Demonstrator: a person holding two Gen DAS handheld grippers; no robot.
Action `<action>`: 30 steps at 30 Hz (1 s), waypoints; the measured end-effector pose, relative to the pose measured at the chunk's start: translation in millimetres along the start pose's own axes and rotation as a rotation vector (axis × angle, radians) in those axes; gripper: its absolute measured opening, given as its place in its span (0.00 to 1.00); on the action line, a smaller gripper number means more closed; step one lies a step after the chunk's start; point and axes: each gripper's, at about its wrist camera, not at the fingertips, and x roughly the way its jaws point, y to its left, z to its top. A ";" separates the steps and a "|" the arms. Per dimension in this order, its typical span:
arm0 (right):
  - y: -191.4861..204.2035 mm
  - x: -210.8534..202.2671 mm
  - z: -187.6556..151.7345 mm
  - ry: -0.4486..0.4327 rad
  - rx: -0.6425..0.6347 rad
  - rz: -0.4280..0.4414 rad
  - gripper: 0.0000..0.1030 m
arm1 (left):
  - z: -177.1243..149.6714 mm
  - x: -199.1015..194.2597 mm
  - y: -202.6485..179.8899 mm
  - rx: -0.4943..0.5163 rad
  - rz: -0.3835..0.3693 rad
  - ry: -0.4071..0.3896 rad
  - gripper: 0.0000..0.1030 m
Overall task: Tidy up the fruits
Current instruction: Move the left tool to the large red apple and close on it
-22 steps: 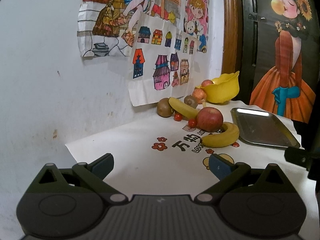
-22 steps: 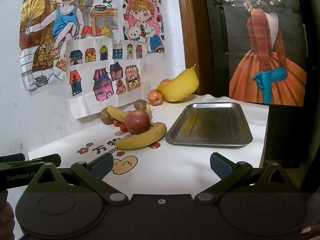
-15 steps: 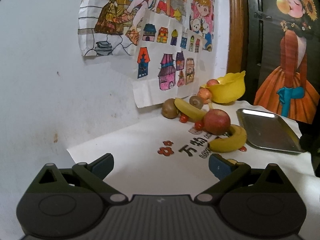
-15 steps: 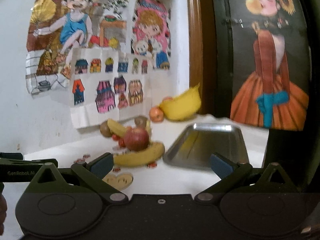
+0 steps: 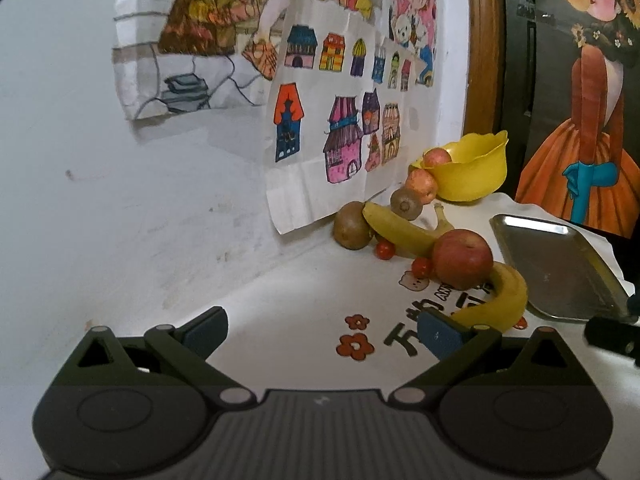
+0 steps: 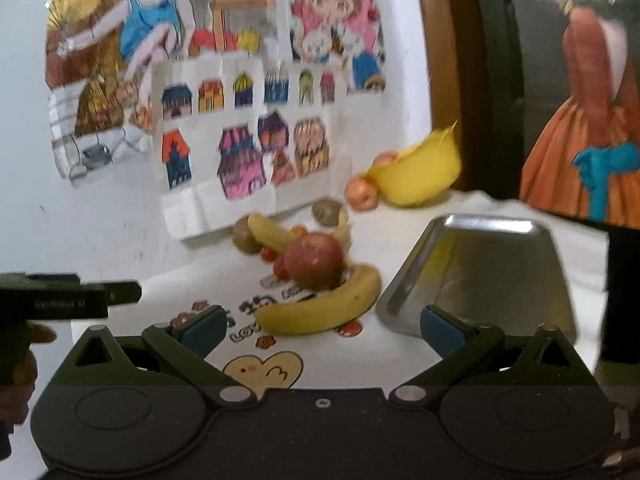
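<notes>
Fruit lies heaped on the white cloth: a red apple [image 5: 462, 258] [image 6: 314, 260], a near banana [image 5: 500, 300] [image 6: 320, 308], a far banana [image 5: 400, 228], two kiwis [image 5: 351, 230], small red tomatoes [image 5: 385, 249]. Behind stands a yellow bowl [image 5: 468, 172] [image 6: 416, 178] holding one apple, another apple [image 5: 420, 185] beside it. An empty metal tray [image 5: 556, 264] [image 6: 480, 268] lies to the right. My left gripper [image 5: 322, 332] is open, short of the fruit. My right gripper [image 6: 320, 330] is open, just before the near banana.
Children's drawings [image 5: 320, 80] hang on the white wall behind the fruit. A dark door with a painted figure [image 5: 592, 120] stands at the right. The other gripper [image 6: 68, 296] and a hand show at the left of the right wrist view.
Both grippers have moved forward toward the fruit pile, which now looks larger and closer. The right view has tilted and blurred with motion. Both stay open.
</notes>
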 end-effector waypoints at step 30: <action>-26.3 132.0 14.1 0.228 0.251 0.031 0.82 | 57.8 121.7 -63.2 0.180 -0.332 0.025 1.00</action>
